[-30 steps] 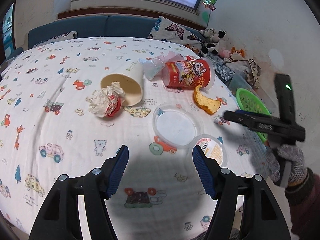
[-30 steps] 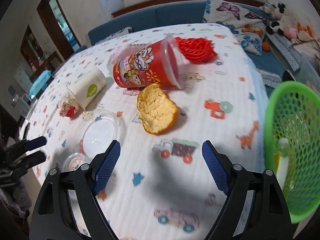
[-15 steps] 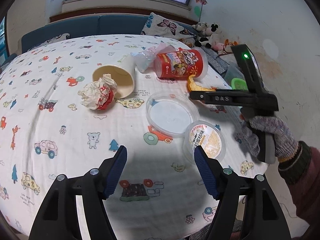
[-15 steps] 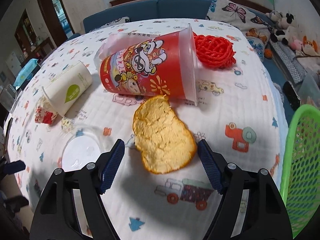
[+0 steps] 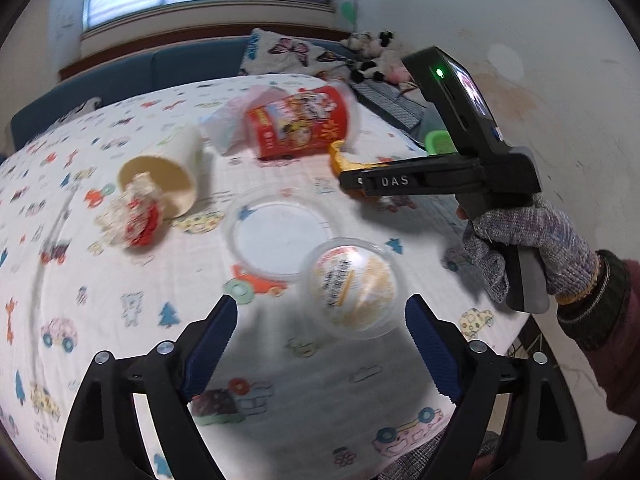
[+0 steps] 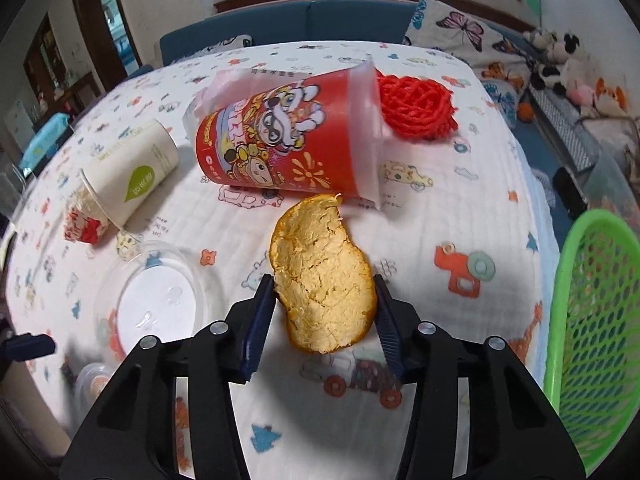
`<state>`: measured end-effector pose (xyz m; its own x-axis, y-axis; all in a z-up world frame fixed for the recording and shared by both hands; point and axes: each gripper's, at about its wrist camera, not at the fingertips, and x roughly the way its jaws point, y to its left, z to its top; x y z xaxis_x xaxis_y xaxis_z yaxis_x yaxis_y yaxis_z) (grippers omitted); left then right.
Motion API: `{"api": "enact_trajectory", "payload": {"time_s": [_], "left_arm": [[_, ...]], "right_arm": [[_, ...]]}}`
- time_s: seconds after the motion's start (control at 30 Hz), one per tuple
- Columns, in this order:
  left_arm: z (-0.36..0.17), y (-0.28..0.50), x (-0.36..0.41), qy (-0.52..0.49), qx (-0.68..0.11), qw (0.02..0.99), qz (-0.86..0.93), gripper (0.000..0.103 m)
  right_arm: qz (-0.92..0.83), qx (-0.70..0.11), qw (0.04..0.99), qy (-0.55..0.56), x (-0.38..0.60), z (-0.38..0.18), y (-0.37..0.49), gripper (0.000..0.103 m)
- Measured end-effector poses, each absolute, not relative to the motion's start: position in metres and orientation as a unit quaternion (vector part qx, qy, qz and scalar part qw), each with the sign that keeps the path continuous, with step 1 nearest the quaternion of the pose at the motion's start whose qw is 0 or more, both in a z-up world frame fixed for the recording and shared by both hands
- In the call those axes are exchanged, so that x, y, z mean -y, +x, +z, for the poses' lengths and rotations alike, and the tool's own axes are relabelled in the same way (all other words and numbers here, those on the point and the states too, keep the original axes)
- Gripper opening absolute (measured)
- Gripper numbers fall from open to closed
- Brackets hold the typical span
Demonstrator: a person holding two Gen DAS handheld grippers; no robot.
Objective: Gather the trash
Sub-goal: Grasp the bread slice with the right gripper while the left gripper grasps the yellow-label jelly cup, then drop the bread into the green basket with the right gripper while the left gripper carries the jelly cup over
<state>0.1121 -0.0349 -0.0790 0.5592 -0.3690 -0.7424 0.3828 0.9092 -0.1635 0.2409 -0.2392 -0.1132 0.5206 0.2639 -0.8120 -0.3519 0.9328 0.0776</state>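
Observation:
An orange peel (image 6: 320, 280) lies on the patterned tablecloth (image 6: 460, 208), just in front of a tipped red snack cup (image 6: 288, 144). My right gripper (image 6: 325, 296) straddles the peel; its jaws are closing and both blue pads touch the peel's edges. In the left wrist view the right gripper (image 5: 348, 182), held by a gloved hand (image 5: 528, 240), reaches over the peel (image 5: 340, 160). My left gripper (image 5: 322, 312) is open and its jaws are opening. A small round lidded tub (image 5: 352, 288) lies just ahead, between its fingertips and untouched.
A tipped paper cup (image 6: 132, 176) has crumpled red-and-white paper (image 6: 86, 224) at its mouth. A clear plastic lid (image 6: 156, 300) lies flat nearby. A red net (image 6: 416, 108) sits behind the snack cup. A green mesh basket (image 6: 592, 320) stands off the table's right edge.
The right gripper has moved in over the orange peel and its jaws have narrowed onto it. The left gripper has shifted toward the small tub and its jaws stand wider.

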Motion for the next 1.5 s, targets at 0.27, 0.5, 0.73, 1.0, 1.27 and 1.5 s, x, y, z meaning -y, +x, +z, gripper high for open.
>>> {"api": "enact_trajectory", "payload": {"time_s": [0.27,0.5,0.73,1.0,1.27,1.5], "left_arm": [[-0.085,0.123,0.057,0.053,-0.414,0.884,-0.21,0.084],[-0.089,0.129,0.068,0.087,-0.407,0.885,-0.209,0.084],[-0.092,0.132,0.071,0.097,-0.412,0.881,-0.21,0.084],[-0.093,0.13,0.075,0.1,-0.411,0.882,-0.21,0.067],[-0.075,0.124,0.08,0.096,-0.395,0.886,-0.225,0.067],[-0.045,0.135,0.098,0.079,-0.377,0.89,-0.245,0.067]], "right_arm": [[0.179,-0.456,0.871,-0.019,0.262,-0.106,0.223,0.046],[0.179,-0.448,0.876,-0.006,0.279,-0.095,0.203,0.046],[0.175,-0.438,0.882,-0.004,0.292,-0.085,0.186,0.046],[0.167,-0.43,0.887,0.005,0.307,-0.077,0.175,0.046],[0.141,-0.429,0.892,0.029,0.344,-0.07,0.169,0.046],[0.085,-0.428,0.899,0.041,0.398,-0.065,0.167,0.046]]}}
